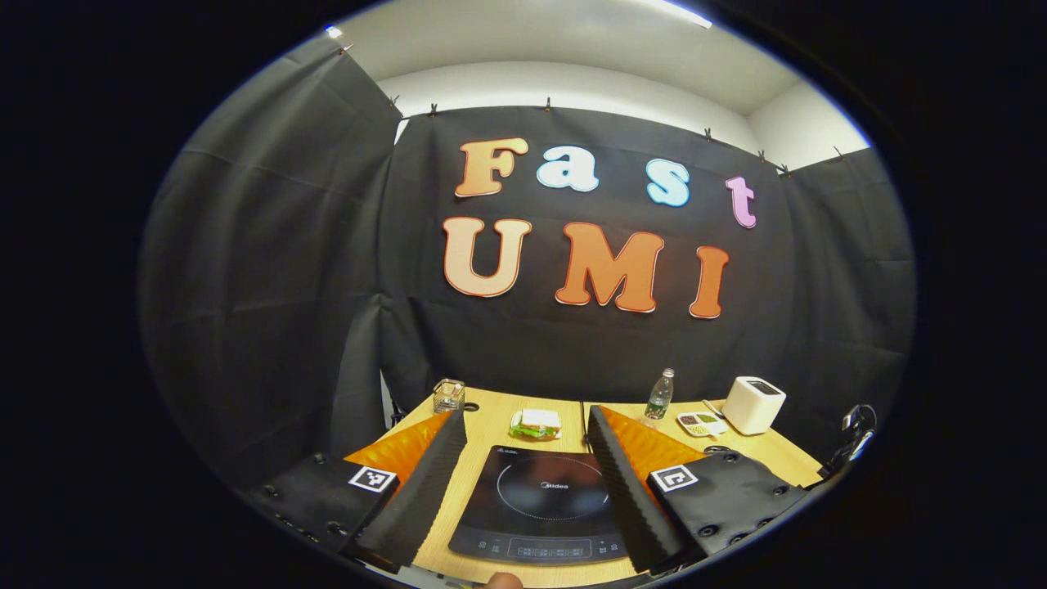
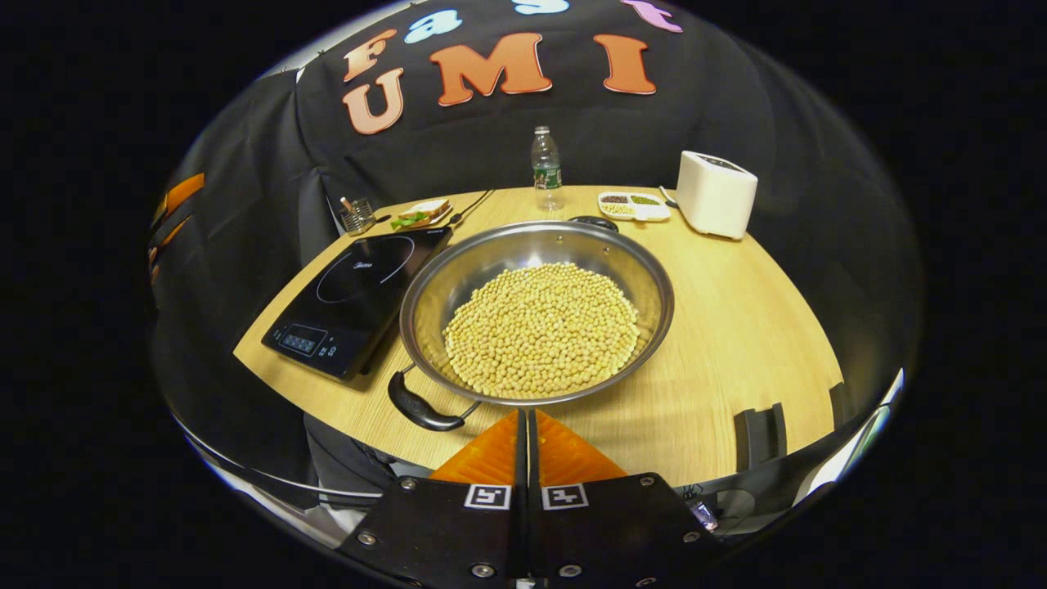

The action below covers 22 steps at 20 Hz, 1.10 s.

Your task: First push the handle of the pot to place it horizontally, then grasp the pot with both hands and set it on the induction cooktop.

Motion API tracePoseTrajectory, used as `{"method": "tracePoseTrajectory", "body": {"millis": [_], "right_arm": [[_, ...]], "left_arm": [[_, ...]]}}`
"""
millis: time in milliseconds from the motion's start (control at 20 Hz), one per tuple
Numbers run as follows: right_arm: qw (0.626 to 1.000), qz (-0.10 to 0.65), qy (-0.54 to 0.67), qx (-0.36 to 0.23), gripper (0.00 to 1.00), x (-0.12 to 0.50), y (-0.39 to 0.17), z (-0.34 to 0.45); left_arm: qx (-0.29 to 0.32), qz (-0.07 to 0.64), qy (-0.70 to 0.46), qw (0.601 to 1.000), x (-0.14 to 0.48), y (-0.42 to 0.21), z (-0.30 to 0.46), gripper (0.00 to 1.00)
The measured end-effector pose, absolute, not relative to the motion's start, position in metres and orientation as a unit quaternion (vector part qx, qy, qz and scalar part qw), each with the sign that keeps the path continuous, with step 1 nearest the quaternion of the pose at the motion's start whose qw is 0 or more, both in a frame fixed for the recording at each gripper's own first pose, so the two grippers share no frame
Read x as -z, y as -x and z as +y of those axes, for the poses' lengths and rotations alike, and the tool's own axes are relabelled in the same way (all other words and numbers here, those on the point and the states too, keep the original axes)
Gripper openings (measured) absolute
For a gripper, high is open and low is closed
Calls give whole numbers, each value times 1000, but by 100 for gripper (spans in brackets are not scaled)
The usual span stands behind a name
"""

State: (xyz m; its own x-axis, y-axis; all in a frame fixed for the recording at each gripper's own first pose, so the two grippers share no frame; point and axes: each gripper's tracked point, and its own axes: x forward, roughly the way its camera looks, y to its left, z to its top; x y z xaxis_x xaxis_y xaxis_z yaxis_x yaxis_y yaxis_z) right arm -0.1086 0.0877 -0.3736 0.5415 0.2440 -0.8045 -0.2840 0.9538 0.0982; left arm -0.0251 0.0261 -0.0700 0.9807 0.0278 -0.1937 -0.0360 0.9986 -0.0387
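The left gripper view sits low at the table's near edge, close over the induction cooktop [image 1: 540, 503], facing the back wall. The right gripper view looks down from higher, close to the pot [image 2: 536, 311]. Both share the cooktop, water bottle [image 1: 659, 396] and toaster [image 1: 753, 404].

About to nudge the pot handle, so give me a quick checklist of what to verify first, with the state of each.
1. Right claw closed for pushing: ok, fingers together, holding nothing.
2. Near handle reachable: ok, it sits just left of the right claw's tip.
3. Handles horizontal: not ok, the near one points toward the table's front edge.
4. Induction cooktop surface free: ok, nothing rests on it.
5. Left claw ready to grasp: ok, open above the cooktop.
6. Pot load: beans heaped inside; spill risk cannot tell.
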Motion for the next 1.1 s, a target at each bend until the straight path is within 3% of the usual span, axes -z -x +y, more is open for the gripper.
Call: {"method": "tracePoseTrajectory", "body": {"millis": [1100], "right_arm": [[842,484,38,-236,0,396,98,203]], "left_arm": [[-65,125,31,990,103,9,90,99]]}}
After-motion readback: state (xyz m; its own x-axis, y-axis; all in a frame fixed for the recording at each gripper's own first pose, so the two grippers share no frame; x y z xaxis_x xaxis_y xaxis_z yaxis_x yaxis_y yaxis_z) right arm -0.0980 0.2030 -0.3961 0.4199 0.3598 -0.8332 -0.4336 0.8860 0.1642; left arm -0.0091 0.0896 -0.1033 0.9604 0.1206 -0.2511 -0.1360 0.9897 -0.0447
